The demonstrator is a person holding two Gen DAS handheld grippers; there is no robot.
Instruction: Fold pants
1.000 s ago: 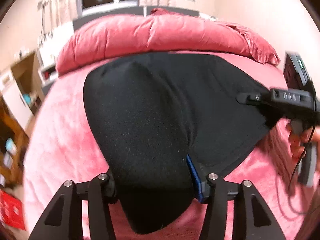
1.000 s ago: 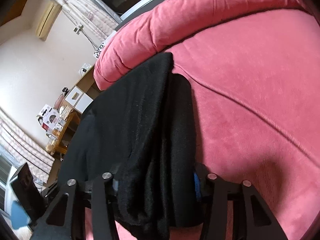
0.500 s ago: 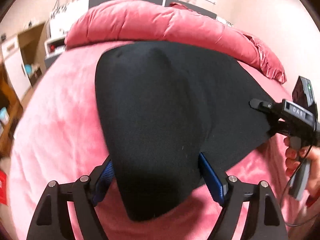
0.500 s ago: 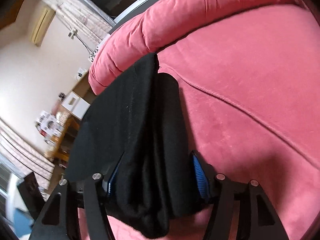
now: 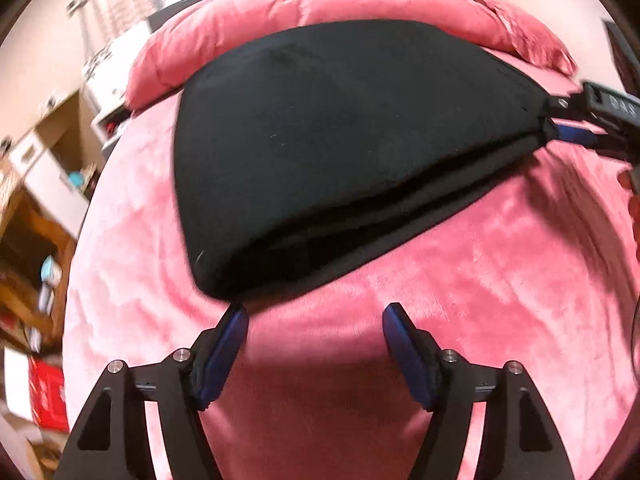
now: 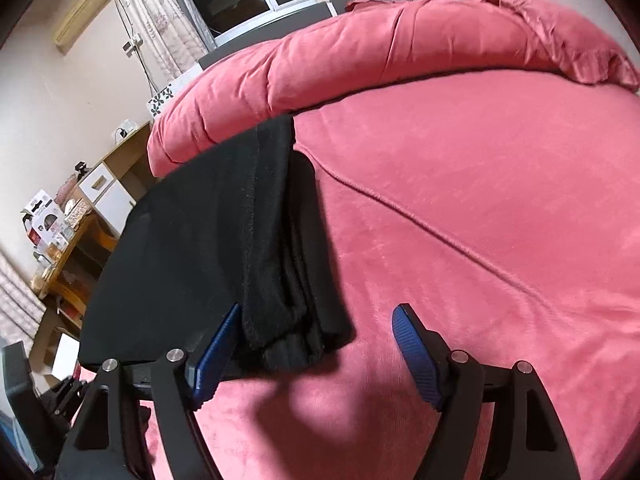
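The pink bedspread (image 5: 460,300) fills most of what I see, with a rolled pink duvet (image 6: 360,56) bunched along its far side. On it, ahead of both tools, lie the black pants (image 5: 340,132), flat and stacked in at least 2 layers, edges roughly matched. Judging by that neat stack, a fold looks already laid down; whether another fold is wanted to make the bundle smaller, I cannot say, though the piece is broad enough to take 1 more.

The left gripper (image 5: 316,316) hovers low over the bedspread with its jaws spread wide and nothing between them; the near corner of the pants sits just beyond its left finger, apart from the blue pads (image 5: 228,344).

The right gripper (image 6: 316,320) is also spread wide, pointing along the right-hand end of the pants. The thick layered end lies between its fingers, close against the left pad (image 6: 218,344) and well clear of the right one, so nothing is clamped. Seen from the left tool, it sits far off to the right at the cloth's corner.
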